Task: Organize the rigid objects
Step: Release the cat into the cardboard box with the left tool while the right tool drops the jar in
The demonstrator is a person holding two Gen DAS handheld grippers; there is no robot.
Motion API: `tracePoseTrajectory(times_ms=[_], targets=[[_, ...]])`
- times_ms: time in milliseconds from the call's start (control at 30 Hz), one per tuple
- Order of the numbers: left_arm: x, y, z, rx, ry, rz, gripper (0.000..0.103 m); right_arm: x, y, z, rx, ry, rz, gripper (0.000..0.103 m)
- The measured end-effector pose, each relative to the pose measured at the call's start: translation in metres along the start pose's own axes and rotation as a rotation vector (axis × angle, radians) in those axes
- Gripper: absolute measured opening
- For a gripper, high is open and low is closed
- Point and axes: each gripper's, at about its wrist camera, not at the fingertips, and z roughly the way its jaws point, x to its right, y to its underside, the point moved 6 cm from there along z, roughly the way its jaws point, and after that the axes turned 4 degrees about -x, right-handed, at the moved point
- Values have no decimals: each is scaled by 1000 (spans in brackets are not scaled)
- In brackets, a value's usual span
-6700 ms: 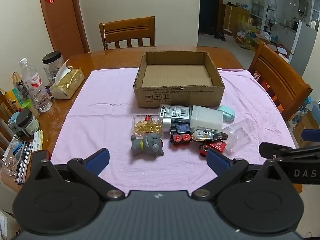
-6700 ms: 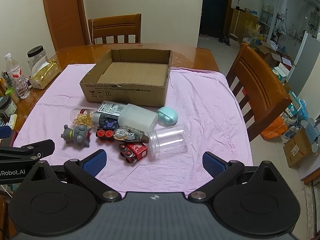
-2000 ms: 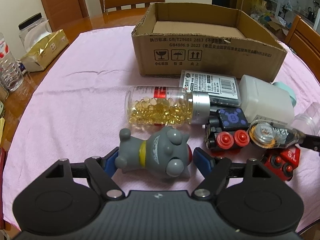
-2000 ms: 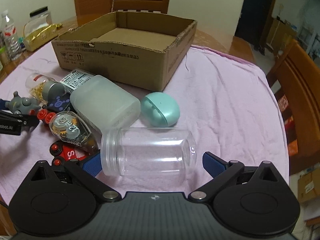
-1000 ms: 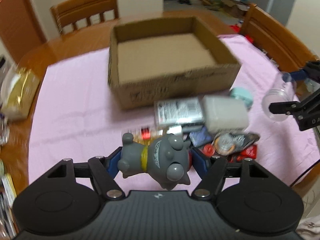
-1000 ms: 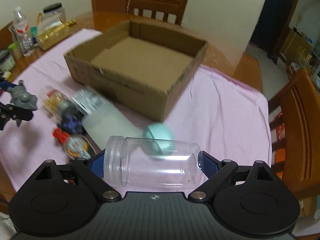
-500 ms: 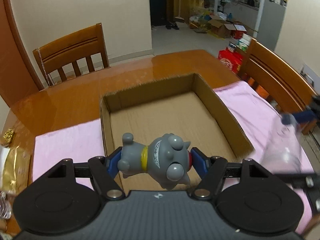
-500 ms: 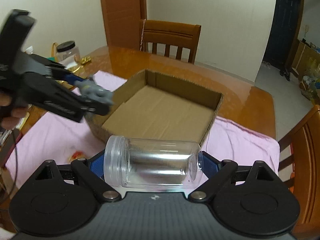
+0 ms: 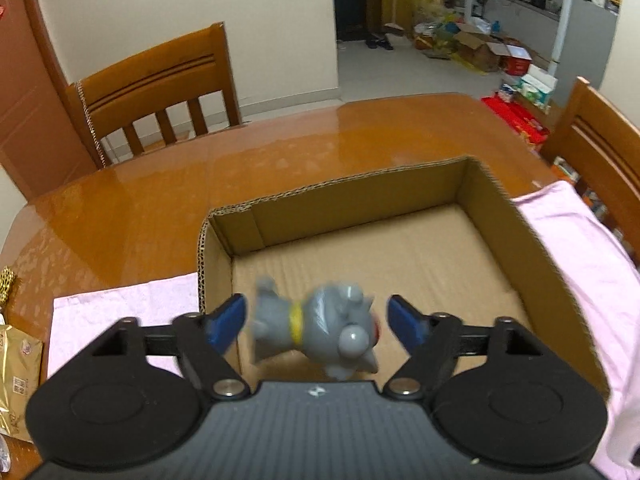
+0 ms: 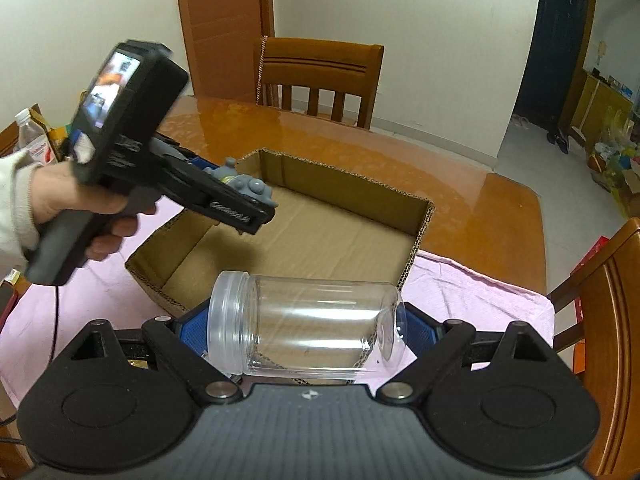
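My left gripper (image 9: 316, 322) is open over the near left corner of the cardboard box (image 9: 420, 196). The grey toy figure with a yellow collar (image 9: 316, 330) is blurred between the spread blue pads, clear of both. In the right wrist view the left gripper (image 10: 256, 204) hangs over the box's (image 10: 348, 188) left side with the toy (image 10: 244, 186) at its tip. My right gripper (image 10: 306, 328) is shut on a clear plastic jar (image 10: 308, 322), held sideways above the box's near wall. The box floor is bare cardboard.
The box sits on a pink cloth (image 9: 580, 232) on a glossy wooden table (image 9: 280, 152). Wooden chairs (image 9: 156, 92) stand behind and to the right (image 10: 612, 300). A gold packet (image 9: 18, 364) and a water bottle (image 10: 34, 140) lie at the table's left edge.
My left gripper has opened and the grey toy has come free of the pads above the box. My right gripper with the jar has moved slightly closer to the box.
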Motion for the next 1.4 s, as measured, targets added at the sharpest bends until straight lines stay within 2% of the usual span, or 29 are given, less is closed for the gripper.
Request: tracePoseTrajectory(times_ms=[33,100,267,533,667,833,900,1033,1200,1400], targets=[[-2,0,0,12,-23,-8,89,1,-3,4,-2,2,0,95],[-6,1,-7,37,-43,-10,91,1,-5,8,-6,3,-3,95],[-15,4,-40,96,-47,-5,97,5,-13,19,-14,7,0,95],[-40,20,-89,151,-62,-81,102,12,-41,50,-35,5,14,95],[-49,39,-103,161,-87,-117,102,15,-57,70,-42,10,18,95],[-61,63,-110,132,-101,-172,102,15,-78,93,-46,23,20,95],[-64,70,-112,125,-105,-186,102,14,-87,98,-32,47,7,101],[-67,81,-118,110,-128,-193,102,13,-95,95,-20,64,-5,103],[-66,92,-132,94,-135,-202,102,13,-91,72,-24,89,7,103],[-56,126,-137,135,-122,-241,102,7,-55,38,7,89,57,103]])
